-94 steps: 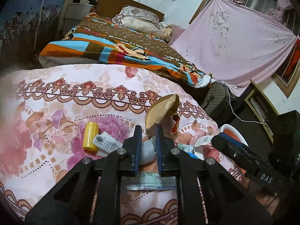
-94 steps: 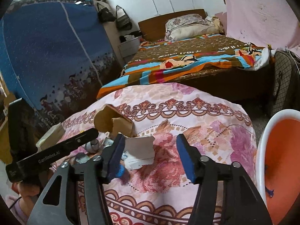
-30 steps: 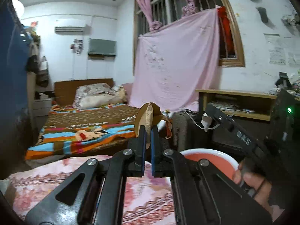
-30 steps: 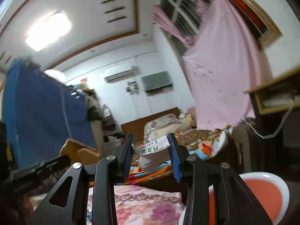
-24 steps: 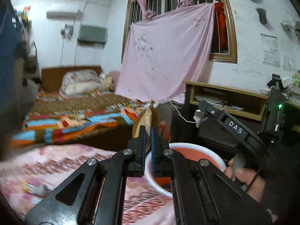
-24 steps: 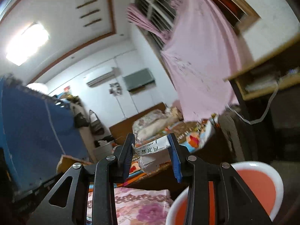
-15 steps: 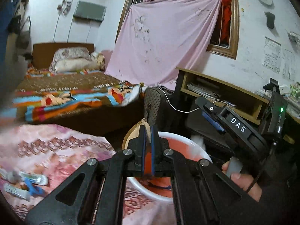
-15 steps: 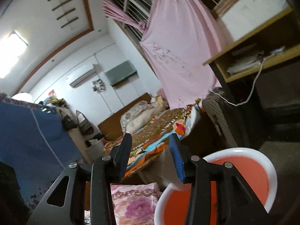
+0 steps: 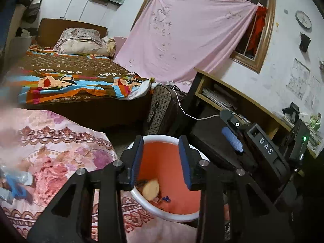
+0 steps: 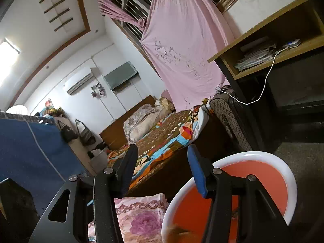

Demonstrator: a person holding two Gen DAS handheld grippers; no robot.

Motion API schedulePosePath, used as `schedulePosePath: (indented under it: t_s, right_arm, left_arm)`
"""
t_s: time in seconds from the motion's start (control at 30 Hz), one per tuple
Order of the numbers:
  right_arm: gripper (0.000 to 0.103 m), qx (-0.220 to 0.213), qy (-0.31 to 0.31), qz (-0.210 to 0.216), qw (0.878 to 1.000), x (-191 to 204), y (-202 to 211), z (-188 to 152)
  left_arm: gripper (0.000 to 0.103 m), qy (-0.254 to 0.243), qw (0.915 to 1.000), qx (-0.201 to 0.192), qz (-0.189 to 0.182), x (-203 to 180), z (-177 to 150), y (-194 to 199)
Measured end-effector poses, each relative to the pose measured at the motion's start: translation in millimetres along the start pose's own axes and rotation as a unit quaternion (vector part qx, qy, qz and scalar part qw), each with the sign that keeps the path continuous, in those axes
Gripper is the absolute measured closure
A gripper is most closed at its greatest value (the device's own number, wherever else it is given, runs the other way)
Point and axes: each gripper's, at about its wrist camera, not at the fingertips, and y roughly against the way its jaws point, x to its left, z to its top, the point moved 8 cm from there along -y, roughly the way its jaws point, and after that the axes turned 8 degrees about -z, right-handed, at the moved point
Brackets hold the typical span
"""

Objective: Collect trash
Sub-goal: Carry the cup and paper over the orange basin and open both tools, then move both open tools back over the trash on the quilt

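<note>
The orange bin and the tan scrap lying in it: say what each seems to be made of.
Orange bin: probably moulded plastic, going by the smooth, slightly glossy orange inside and the thick rounded white rim. Tan scrap: likely cardboard or stiff paper, matte and flat brown with a pale cut edge, though motion blur leaves that uncertain.

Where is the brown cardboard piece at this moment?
In the left wrist view, the brown cardboard piece lies inside the orange bin, near its left wall, below the open left gripper.

The left gripper (image 9: pixel 161 160) pointed slightly downward, its jaws just opened and empty. The right gripper (image 10: pixel 162 167) pointed level, jaws likewise opening, nothing between them.
</note>
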Motion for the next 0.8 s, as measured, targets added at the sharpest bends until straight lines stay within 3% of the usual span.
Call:
schedulePosePath:
  t_s: [0.07,0.13,0.37,0.47,0.53,0.63,0.8]
  right_arm:
    - [0.047,0.0,0.002,0.001,1.0,2.3,0.3,-1.0]
    - [0.033,-0.001,0.003,0.004,1.0,3.7,-1.1,0.0]
    - [0.022,-0.004,0.019,0.012,1.0,18.8,1.1,-4.1]
    - [0.015,-0.009,0.033,0.017,0.999,27.0,4.1,-5.0]
    - [0.002,-0.016,0.049,0.025,0.998,36.4,6.9,-6.6]
    - [0.0,-0.025,0.072,0.039,0.996,51.2,10.4,-10.7]
    - [0.0,-0.026,0.117,0.068,0.99,80.1,14.1,-24.8]
  left_arm:
    - [0.081,0.0,0.9999,-0.011,0.011,4.8,3.4,8.9]
    - [0.075,0.004,0.9995,-0.023,0.022,10.5,7.5,17.8]
    - [0.059,0.011,0.9958,-0.048,0.078,34.3,13.0,50.2]
    - [0.046,0.002,0.992,-0.058,0.112,43.1,15.0,66.0]
    - [0.029,-0.001,0.9872,-0.075,0.141,50.2,16.4,80.4]
    - [0.011,0.001,0.9795,-0.102,0.174,62.9,18.7,100.8]
    - [0.011,0.006,0.9631,-0.142,0.229,85.2,20.3,135.5]
